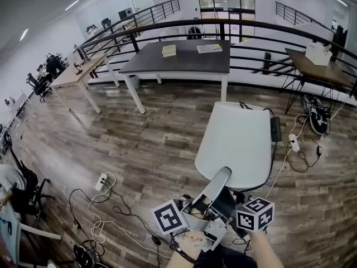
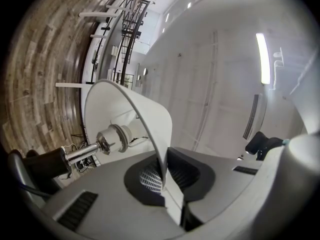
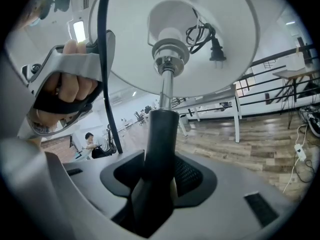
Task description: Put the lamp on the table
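I hold the lamp in the air over the wooden floor, with its wide white shade point(image 1: 237, 141) pointing away from me. My left gripper point(image 1: 218, 178) is shut on the thin rim of the shade point(image 2: 150, 119), which runs between the jaws of my left gripper point(image 2: 163, 176). My right gripper point(image 3: 157, 176) is shut on the lamp's black stem point(image 3: 161, 134), below the metal socket point(image 3: 167, 59). A bundled cord and plug point(image 3: 214, 51) lie inside the shade. The dark grey table point(image 1: 184, 63) stands ahead, some way beyond the lamp.
A book point(image 1: 169, 50) and a paper point(image 1: 209, 48) lie on the table. A black railing point(image 1: 251, 27) runs behind it. Wooden desks stand left point(image 1: 78, 72) and right point(image 1: 323, 66). Power strips and cables trail on the floor at left point(image 1: 102, 181) and right point(image 1: 294, 143).
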`<state>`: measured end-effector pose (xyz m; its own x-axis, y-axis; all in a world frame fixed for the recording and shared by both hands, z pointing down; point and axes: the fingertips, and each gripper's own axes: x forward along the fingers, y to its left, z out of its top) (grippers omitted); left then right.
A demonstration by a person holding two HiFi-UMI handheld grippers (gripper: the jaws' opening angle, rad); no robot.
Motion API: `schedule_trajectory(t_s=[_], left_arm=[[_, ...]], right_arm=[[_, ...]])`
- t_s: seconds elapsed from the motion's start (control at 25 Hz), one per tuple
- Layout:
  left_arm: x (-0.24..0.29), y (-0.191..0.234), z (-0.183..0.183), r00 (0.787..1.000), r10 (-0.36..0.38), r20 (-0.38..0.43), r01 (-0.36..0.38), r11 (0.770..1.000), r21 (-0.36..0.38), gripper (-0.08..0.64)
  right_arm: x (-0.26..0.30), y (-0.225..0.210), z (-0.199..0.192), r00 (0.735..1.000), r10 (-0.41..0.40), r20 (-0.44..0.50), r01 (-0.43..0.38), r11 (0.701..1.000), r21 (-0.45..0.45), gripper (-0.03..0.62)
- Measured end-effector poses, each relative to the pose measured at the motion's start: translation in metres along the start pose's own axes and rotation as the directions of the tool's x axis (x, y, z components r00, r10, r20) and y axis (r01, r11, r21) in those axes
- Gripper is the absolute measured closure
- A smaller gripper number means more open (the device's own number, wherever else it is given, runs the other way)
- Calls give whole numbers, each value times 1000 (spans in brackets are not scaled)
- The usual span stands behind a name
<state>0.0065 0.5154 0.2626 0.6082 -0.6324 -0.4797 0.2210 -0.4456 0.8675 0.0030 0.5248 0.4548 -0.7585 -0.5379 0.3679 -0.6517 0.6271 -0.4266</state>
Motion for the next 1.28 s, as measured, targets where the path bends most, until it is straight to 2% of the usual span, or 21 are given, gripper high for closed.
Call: schedule_trajectory(t_s=[0.32,0.64,1.28], left_arm=[[7,16,15,1000,14,10,-14,1000,5,543],[40,47,52,1000,6,-6,-6,1000,-17,543],[128,99,189,998,-30,-60,27,999,-40,543]], right_arm=[[18,-12,4,1000,19,-6,-19,1000,7,405],[50,-51,31,1000,-10,-8,10,1000,14,405],[165,-127,139,997,-71,34,70,997,17,405]])
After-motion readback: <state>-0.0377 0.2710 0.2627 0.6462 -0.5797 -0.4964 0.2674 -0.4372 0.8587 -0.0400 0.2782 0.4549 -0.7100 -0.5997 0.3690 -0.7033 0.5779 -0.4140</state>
